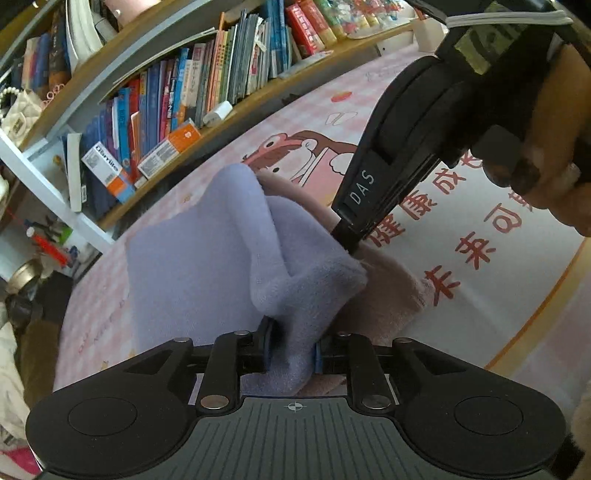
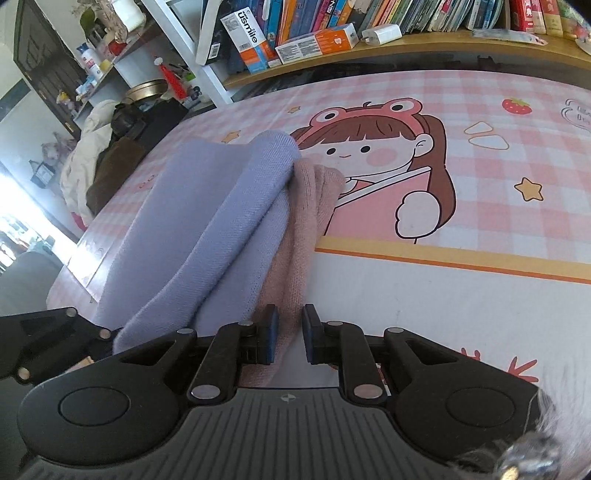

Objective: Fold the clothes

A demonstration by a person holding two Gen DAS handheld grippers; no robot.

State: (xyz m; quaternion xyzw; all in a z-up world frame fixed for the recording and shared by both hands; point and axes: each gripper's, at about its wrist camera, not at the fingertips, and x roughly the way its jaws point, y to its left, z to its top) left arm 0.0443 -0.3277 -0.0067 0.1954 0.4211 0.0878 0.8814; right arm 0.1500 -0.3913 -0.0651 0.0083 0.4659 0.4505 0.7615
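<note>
A pink checked mat, printed with a cartoon girl in a frog hat, strawberries and stars, covers the counter. Behind it runs a curved wooden bookshelf packed with upright books, with a white and orange toothbrush box and a white charger plug at its front edge. To the left stand a white shelving unit holding bottles and trinkets, a dark door, a heap of cream and brown clothing, and strong daylight glaring in low at the far left.
</note>
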